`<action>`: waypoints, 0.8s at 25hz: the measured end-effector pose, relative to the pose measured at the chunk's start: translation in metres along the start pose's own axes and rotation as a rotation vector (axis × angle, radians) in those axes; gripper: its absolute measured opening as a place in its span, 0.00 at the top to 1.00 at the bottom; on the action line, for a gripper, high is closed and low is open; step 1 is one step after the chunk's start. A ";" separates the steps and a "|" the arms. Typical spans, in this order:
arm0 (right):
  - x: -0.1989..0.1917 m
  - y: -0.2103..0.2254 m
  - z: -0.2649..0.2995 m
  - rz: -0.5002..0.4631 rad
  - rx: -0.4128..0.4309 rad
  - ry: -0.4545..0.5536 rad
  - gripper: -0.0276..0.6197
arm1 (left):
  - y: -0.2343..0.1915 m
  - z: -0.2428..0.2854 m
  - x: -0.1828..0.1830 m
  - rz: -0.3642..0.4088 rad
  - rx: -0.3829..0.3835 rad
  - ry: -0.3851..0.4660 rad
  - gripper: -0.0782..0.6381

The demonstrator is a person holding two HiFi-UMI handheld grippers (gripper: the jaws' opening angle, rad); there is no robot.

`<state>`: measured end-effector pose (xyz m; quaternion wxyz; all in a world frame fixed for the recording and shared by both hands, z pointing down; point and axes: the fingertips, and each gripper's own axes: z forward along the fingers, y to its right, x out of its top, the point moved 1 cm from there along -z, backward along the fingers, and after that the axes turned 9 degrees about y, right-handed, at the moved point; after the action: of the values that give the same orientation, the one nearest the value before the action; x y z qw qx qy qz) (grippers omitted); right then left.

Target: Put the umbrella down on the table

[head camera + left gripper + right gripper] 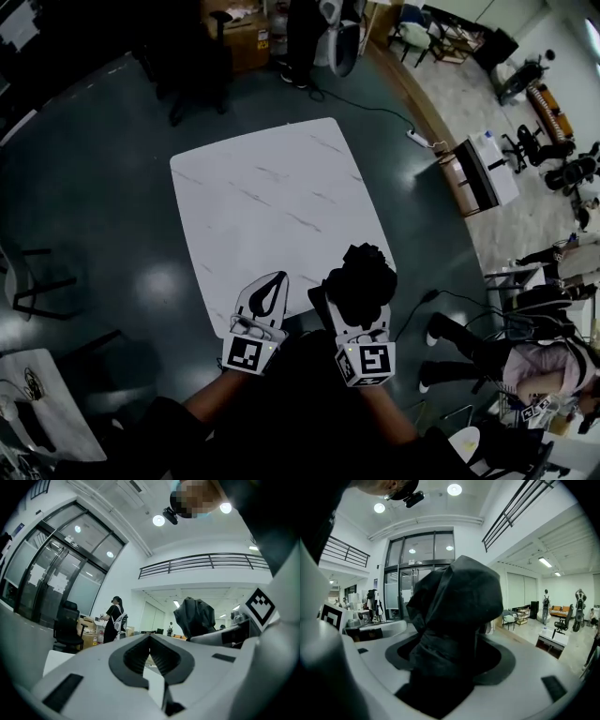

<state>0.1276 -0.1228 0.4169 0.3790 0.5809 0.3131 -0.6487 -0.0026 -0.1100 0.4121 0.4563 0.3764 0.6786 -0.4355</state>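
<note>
In the head view, my two grippers sit side by side over the near edge of the white marble table [272,187], which stands on a dark glossy floor [94,187]. My left gripper [277,277] is clenched, its tips meeting in a point with nothing in it. My right gripper [362,298] has the black folded umbrella [364,270] bunched up in its jaws, over the table's near right corner. From here I cannot tell whether the cloth touches the tabletop. In the left gripper view, my left gripper's [150,639] jaws are pressed together at the tips, and the dark pads [164,660] leave only an empty diamond gap behind them. Just to the right, the umbrella [199,616] rises out of my right gripper [225,637], whose marker cube [259,605] shows beside it. Farther off, a person [112,620] stands by a desk near a black office chair [65,630]. In the right gripper view, my right gripper [450,651] is clamped around the umbrella [454,606]. The crumpled black fabric fills the space between the jaws and stands up out of them, hiding the fingertips. My left gripper's marker cube [329,616] shows at the left edge.
</note>
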 end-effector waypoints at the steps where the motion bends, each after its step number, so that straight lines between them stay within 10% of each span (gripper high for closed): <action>1: -0.002 -0.009 0.007 0.004 0.012 -0.008 0.44 | -0.011 -0.004 0.000 0.000 0.017 0.001 0.88; 20: -0.091 -0.140 0.146 0.062 0.433 -0.254 0.44 | -0.133 -0.090 -0.004 0.036 0.404 0.014 0.88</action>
<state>-0.0647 -0.1627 0.5210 0.3019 0.5717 0.0986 -0.7565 -0.1480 -0.0713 0.4672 0.3746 0.4754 0.5739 -0.5517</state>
